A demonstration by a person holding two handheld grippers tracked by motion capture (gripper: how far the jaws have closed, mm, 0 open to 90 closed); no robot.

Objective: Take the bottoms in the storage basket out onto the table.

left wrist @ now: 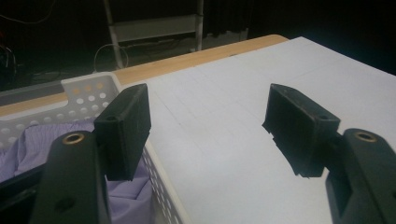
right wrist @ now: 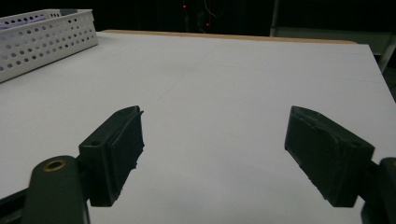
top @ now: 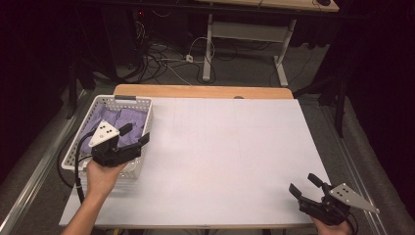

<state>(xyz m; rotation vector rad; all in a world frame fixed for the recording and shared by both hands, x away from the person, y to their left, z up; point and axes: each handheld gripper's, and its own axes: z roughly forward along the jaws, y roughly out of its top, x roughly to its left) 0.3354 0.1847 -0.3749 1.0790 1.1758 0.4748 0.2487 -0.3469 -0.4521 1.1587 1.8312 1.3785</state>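
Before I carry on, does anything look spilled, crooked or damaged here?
Nothing stands out. The crumpled purple cloth lies inside the white perforated plastic basket, which sits squarely at the white table's left edge. Both grippers' jaws stand open and hold nothing.

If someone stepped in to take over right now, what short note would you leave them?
Left gripper: open, holding nothing, over the near right corner of the white basket.
Right gripper: open, holding nothing, low over the white table at its near right corner.
Purple cloth: lies crumpled inside the basket, at the table's left edge.
Done: nothing taken out yet.
Left: probably grasping the cloth and lifting it out onto the table.
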